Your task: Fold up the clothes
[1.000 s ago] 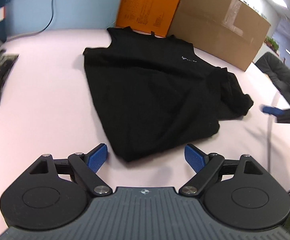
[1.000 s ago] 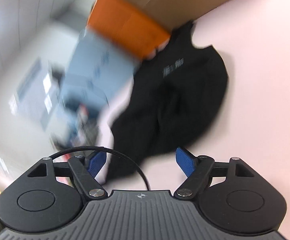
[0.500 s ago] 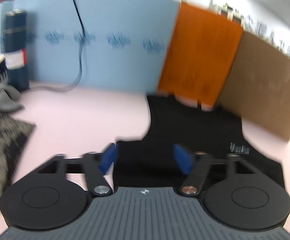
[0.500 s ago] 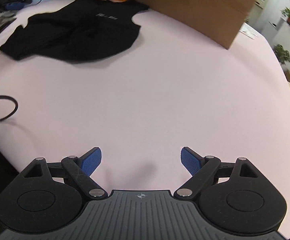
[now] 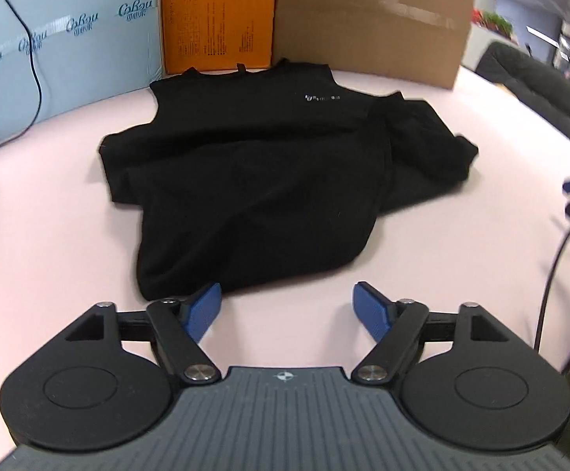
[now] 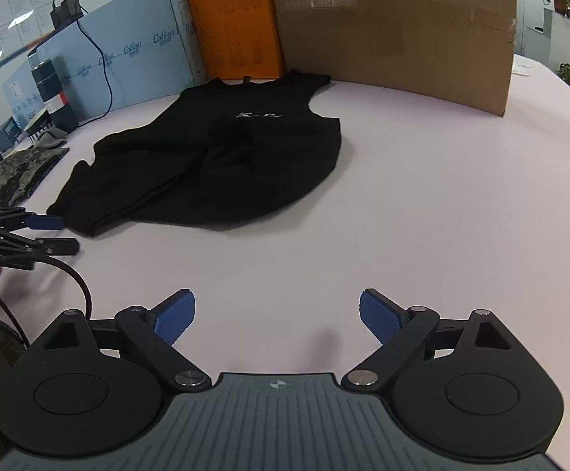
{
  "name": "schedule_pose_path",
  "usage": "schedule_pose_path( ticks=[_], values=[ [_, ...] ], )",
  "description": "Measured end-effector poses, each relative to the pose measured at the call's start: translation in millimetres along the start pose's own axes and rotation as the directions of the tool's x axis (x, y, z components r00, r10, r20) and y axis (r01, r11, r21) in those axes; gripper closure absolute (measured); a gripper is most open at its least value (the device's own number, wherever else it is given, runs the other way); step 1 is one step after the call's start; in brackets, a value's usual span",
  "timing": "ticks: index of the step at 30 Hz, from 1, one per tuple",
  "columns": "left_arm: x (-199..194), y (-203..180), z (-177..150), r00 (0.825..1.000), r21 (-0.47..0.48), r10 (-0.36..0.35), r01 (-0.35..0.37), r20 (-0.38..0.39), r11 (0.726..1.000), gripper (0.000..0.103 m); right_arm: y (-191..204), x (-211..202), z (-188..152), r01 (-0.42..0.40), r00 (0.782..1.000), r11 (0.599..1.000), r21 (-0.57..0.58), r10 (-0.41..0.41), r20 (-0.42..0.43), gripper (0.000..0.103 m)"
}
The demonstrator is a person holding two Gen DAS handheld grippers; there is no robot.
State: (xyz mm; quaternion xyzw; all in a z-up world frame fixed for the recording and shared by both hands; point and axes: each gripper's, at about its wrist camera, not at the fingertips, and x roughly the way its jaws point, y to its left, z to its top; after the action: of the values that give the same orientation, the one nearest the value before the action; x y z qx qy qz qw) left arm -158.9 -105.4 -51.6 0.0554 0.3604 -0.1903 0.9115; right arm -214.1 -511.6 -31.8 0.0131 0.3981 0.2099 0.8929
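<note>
Black shirt [image 5: 261, 180] nearer than before | both tools opening, empty

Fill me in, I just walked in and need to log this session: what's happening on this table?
A person is folding clothes with two handheld tools. A black sleeveless shirt lies partly folded and rumpled on the pale pink table. The left tool sits at the shirt's near hem, its jaws opening with nothing gripped. The right tool hangs over bare table off to the side, jaws also opening and empty.
</note>
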Motion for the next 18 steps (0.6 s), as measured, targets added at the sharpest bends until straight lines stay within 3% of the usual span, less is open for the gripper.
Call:
schedule_pose_path(
  ticks=[2,4,5,6,8,11,13,14,16,18],
  values=[
    [14.9,-3.0,7.4,0.999,0.029,0.04,-0.041,0.03,0.999,0.017,3.5,8.1,4.7,-0.023,1.0,1.0,0.013,0.023,0.014,0.012],
    [26.6,-0.4,18.9,0.997,0.048,0.065,-0.067,0.051,0.997,0.033,5.3,10.2,8.6,-0.03,0.999,0.999,0.015,0.029,0.035,0.012],
    [29.9,4.9,27.7,0.996,0.05,0.066,-0.069,0.054,0.996,0.068,6.4,9.8,10.1,-0.03,0.999,0.999,0.015,0.029,0.045,0.012],
    [33.2,10.3,36.4,0.996,0.053,0.068,-0.071,0.057,0.996,0.088,7.0,8.3,11.7,-0.03,0.998,0.999,0.014,0.029,0.054,0.012],
    [31.5,24.6,62.6,0.993,0.044,0.059,-0.064,0.101,0.997,0.088,8.3,6.8,16.0,-0.033,0.997,0.999,0.002,0.033,0.067,0.012],
    [19.6,42.2,103.2,0.969,0.062,0.142,-0.158,0.203,0.986,0.083,11.6,6.4,22.6,-0.038,0.996,0.999,-0.02,0.039,0.08,0.012],
    [13.7,55.8,125.3,0.951,0.055,0.191,-0.211,0.245,0.976,0.058,14.7,11.0,28.7,-0.042,0.995,0.999,-0.023,0.044,0.086,0.012],
    [10.3,63.6,133.0,0.941,0.044,0.209,-0.229,0.264,0.973,0.038,16.3,13.1,31.0,-0.045,0.995,0.999,-0.023,0.047,0.089,0.012],
    [4.2,79.6,138.0,0.93,0.013,0.242,-0.256,0.277,0.967,0.029,19.9,17.8,35.1,-0.058,0.994,0.998,-0.029,0.06,0.092,0.012],
    [0.2,95.5,136.6,0.93,-0.01,0.266,-0.272,0.255,0.962,0.029,23.7,23.0,38.0,-0.071,0.993,0.997,-0.036,0.074,0.093,0.012]
  ],
)
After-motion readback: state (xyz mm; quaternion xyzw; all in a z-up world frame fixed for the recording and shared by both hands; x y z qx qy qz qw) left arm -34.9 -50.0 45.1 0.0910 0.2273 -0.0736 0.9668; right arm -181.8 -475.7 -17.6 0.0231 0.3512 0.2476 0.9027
